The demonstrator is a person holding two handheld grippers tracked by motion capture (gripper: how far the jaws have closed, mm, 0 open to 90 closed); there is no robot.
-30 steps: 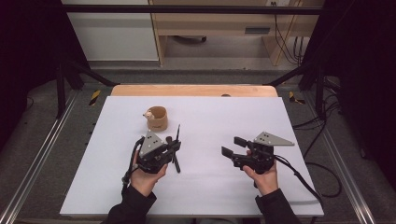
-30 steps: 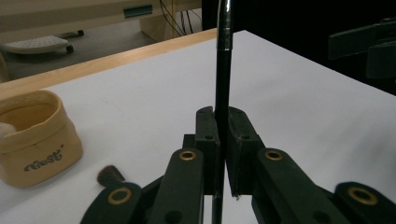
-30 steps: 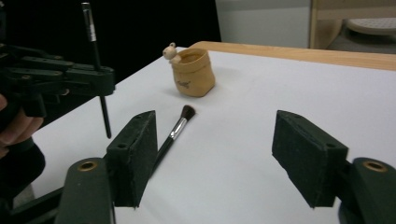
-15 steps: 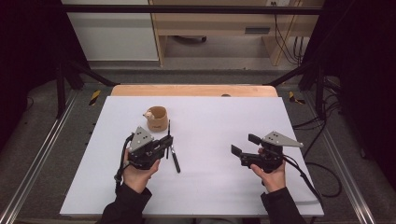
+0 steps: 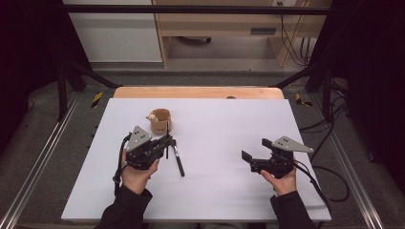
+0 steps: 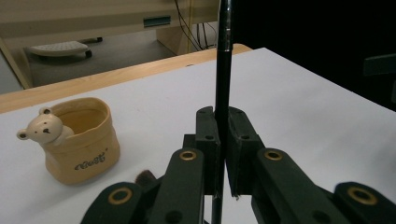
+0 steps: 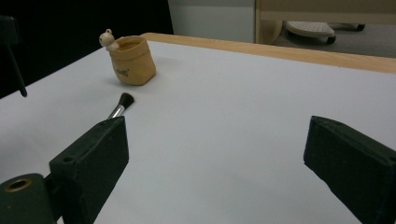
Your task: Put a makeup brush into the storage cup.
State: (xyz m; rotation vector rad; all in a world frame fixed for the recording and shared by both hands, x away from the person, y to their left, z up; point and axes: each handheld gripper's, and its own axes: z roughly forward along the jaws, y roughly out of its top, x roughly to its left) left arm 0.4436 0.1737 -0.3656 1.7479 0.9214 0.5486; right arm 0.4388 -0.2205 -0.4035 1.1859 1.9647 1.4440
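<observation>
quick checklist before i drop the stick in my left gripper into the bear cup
1. Grip: ok. The left gripper has its fingers shut on the thin black stick, which stands upright.
2. Target: ok. The bear cup stands upright with its mouth facing up.
3. Path: ok. Bare table lies between the stick and the cup.
4. Other hand: ok. The right gripper is well off to the side; its fingers have just been opening and nothing is between them.
5. Loose brush: cannot tell. It lies on the table close beside the left gripper, bristles towards the cup; whether the stick's lower end clears it is unclear.
</observation>
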